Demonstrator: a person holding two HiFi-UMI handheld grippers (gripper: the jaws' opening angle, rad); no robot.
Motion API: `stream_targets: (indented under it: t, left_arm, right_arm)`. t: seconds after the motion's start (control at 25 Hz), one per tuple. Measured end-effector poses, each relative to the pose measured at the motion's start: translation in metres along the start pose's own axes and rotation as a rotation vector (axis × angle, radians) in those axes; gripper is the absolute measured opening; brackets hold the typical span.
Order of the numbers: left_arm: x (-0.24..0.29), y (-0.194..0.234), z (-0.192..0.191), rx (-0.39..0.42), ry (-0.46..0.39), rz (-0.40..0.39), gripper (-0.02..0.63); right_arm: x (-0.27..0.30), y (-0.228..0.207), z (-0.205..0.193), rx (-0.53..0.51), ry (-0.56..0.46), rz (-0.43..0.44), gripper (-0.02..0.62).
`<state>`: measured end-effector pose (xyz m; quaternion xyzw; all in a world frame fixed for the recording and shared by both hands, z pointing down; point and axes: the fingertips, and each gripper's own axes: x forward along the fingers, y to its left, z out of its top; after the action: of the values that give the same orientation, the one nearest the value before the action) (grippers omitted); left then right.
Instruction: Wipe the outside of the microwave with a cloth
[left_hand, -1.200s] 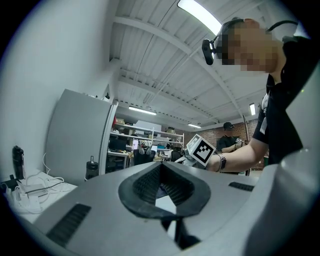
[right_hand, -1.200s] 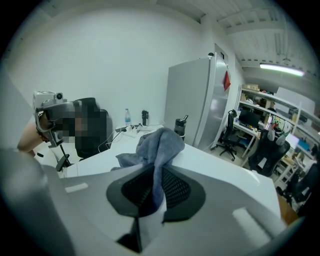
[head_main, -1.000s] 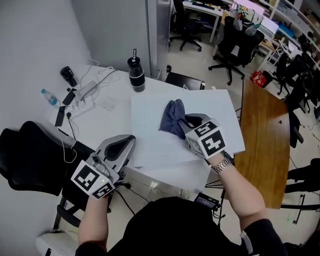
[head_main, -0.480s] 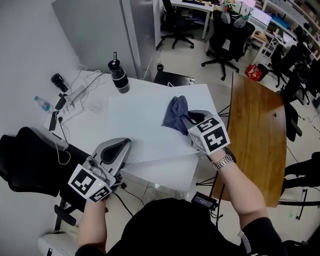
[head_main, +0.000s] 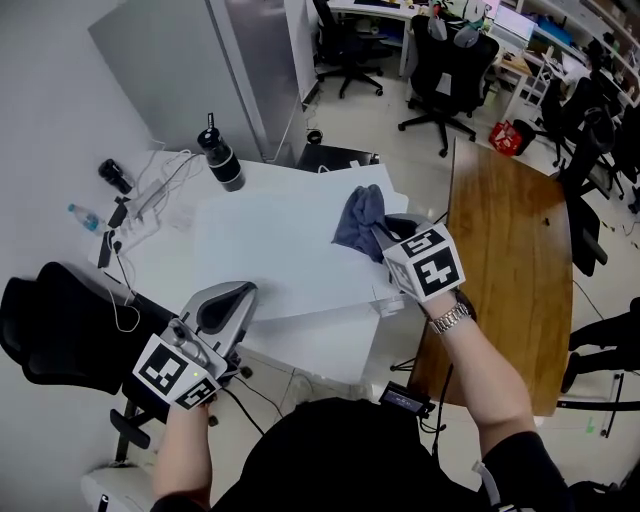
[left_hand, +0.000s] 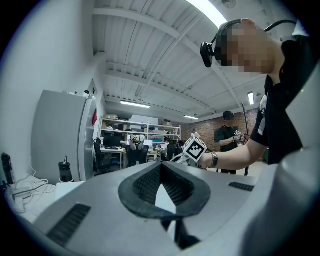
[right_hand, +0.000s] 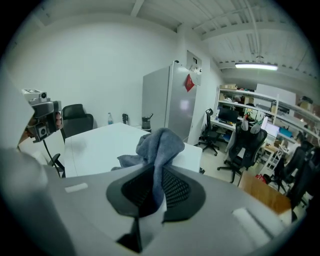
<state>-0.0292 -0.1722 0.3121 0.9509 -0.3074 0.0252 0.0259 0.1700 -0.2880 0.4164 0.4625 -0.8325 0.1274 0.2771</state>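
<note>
Here the right gripper (head_main: 388, 238) pinches a blue-grey cloth (head_main: 360, 218) between its jaws, with the bunched fabric standing up over the far right corner of the white table (head_main: 270, 250). The left gripper (head_main: 228, 300) has its jaws pressed together on nothing, by the table's near left edge, well apart from the cloth.

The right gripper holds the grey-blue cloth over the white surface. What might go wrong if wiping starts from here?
1. The cloth is pinched by only one fold between the fingers of the right gripper. Most of it hangs loose, so it may slip out under pressure.
2. The black bottle stands upright just beyond the white surface, close to a power strip. A wide stroke might knock it over.
</note>
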Motion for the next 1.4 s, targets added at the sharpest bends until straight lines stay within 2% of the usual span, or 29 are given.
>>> stream_targets:
  t: [0.72,1.0,1.4]
  left_arm:
    - [0.042,-0.040,-0.005,0.021,0.055,0.036,0.005]
    - [0.057,-0.050,-0.006,0.032,0.089,0.045,0.005]
    - [0.076,-0.056,-0.016,0.033,0.134,0.045,0.005]
  right_arm:
    - [-0.022,-0.083,-0.036,0.063,-0.054,-0.036,0.051]
    - [-0.011,-0.094,-0.055,0.106,-0.098,0.002,0.051]
    - [0.026,-0.097,-0.103,0.192,-0.102,0.067,0.049]
